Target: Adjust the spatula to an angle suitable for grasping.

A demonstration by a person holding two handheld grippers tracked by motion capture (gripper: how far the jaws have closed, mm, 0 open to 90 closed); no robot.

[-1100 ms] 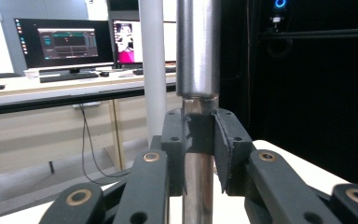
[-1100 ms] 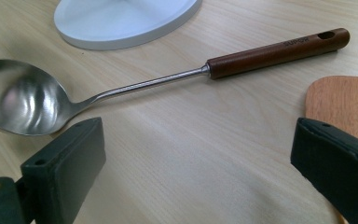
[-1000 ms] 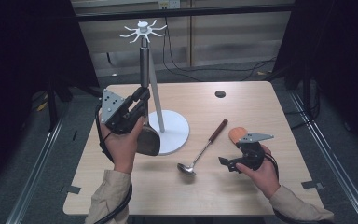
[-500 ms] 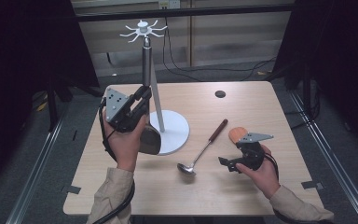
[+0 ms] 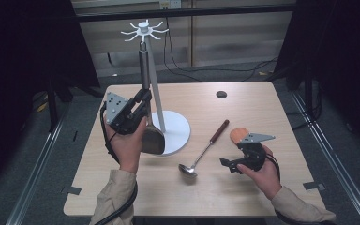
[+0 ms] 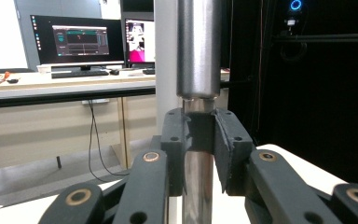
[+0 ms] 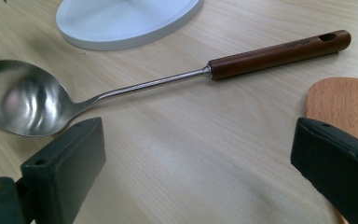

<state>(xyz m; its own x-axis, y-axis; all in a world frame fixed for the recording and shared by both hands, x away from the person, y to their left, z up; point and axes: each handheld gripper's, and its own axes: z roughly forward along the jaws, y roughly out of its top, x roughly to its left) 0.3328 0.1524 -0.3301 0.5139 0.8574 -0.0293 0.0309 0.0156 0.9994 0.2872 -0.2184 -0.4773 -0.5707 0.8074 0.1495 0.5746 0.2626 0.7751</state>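
Job: the person is hanging kitchen tools on the white hook stand (image 5: 150,75), as far as I can judge.
Left tongs: the left gripper (image 5: 140,104) is squeezing the shiny metal handle (image 6: 199,51) of a spatula, and its jaws are closing tight on both sides of that handle.
Spatula: it is standing straight up, with its wide metal blade (image 5: 153,139) hanging down over the stand's round base (image 5: 178,133), close to the table's left edge.
Handle top: it is reaching up beside the stand's pole, just under the ring of hooks (image 5: 144,31).
Right tongs: the right gripper (image 5: 228,165) is sitting wide open near the table's right front corner, and it is holding nothing.
Ladle: the ladle (image 5: 203,150) is lying flat in the middle of the table, with its bowl (image 7: 23,100) pointing toward the front edge and its brown wooden handle (image 7: 279,53) pointing toward the back.
Wooden tool: a round wooden piece (image 7: 342,107) is lying just beside the right gripper.
Doing it well: I think the left hand should be lifting slowly and keeping the spatula straight.
Aim: the end of the handle should be going up to one hook; I cannot tell if it has a hole.
Watch out: bumping the pole could be tipping the stand.
Grip: keep squeezing until the hook is taking the weight.
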